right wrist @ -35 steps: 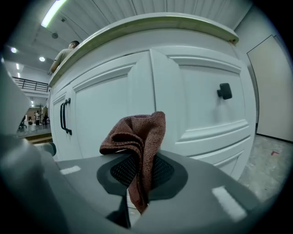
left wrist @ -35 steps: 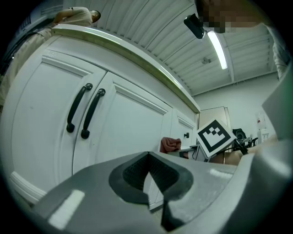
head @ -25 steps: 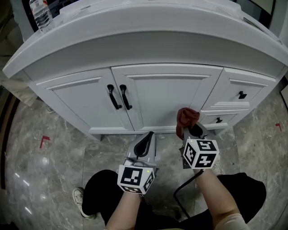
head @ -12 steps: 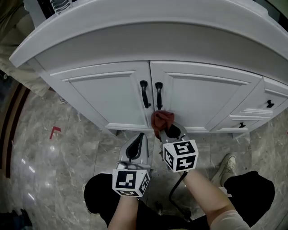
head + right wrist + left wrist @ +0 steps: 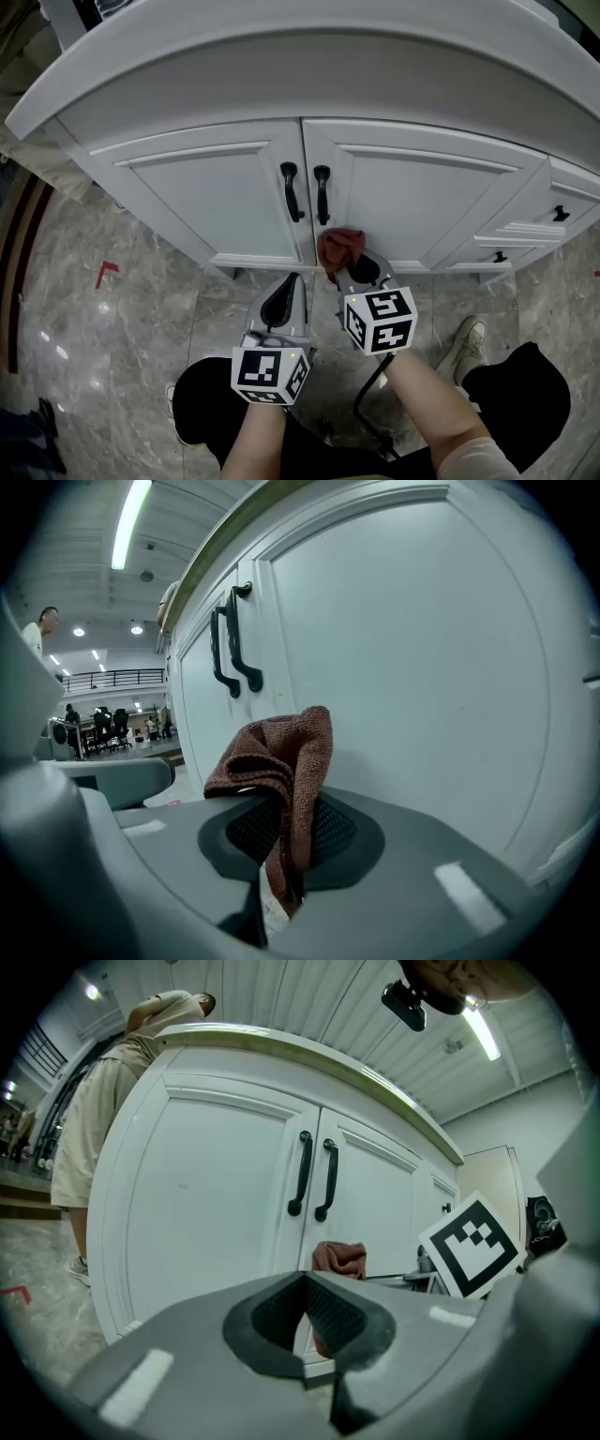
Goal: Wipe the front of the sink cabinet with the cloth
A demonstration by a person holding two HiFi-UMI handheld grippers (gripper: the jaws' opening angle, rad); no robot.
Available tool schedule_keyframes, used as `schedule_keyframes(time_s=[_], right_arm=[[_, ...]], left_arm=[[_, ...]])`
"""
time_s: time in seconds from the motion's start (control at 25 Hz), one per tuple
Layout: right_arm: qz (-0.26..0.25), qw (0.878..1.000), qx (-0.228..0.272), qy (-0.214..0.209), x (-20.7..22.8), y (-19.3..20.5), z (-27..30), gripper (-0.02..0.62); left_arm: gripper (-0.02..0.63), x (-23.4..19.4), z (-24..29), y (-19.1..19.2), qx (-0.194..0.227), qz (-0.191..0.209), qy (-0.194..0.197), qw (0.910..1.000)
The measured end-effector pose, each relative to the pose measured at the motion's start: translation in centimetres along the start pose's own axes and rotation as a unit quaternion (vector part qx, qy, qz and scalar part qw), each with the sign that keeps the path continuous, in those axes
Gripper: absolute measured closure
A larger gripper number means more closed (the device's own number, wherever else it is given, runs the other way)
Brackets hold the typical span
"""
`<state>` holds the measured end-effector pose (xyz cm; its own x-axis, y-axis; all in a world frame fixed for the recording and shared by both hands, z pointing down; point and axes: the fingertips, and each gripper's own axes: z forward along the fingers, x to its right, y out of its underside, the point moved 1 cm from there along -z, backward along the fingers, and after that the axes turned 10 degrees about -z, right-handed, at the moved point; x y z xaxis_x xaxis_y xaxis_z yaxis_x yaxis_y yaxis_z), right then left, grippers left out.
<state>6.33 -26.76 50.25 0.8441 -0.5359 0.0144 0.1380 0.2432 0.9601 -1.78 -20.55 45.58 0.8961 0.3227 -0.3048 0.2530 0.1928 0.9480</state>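
At the sink cabinet lower edge, cloth: clamped in the right gripper, forearm reached forward.
left gripper: jaws closed together, empty, held nearer.

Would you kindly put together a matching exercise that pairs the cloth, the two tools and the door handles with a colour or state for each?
Things:
1. cloth
2. left tool
3. right tool
4. door handles

Colours or states:
A. black, upright, side by side
B. shut, with nothing between its jaws
C. reddish-brown and bunched
D. shut on the cloth

Pairs: 1-C, 2-B, 3-D, 4-A
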Motion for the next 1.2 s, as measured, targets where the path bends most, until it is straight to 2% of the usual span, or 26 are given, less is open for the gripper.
schedule_keyframes(time_s=[0.24, 0.8, 1.0, 1.2], right_arm=[[0.013, 0.999, -0.005, 0.041, 4.0, 0.5, -2.3, 0.515], [0.021, 0.990, -0.023, 0.139, 14.7, 2.1, -9.8, 0.512], [0.042, 0.988, -0.011, 0.145, 17.0, 2.7, -11.9, 0.503], [0.074, 0.981, -0.017, 0.177, 18.4, 4.4, -13.3, 0.512]], left_arm=[[0.606, 2.4, 1.3, 1.1, -0.010, 0.002, 0.020, 0.9997], [0.606, 11.5, 5.8, 4.3, -0.038, -0.001, 0.103, 0.9940], [0.606, 13.3, 6.4, 5.4, -0.045, -0.005, 0.115, 0.9923], [0.606, 13.5, 6.3, 6.5, -0.051, -0.010, 0.111, 0.9924]])
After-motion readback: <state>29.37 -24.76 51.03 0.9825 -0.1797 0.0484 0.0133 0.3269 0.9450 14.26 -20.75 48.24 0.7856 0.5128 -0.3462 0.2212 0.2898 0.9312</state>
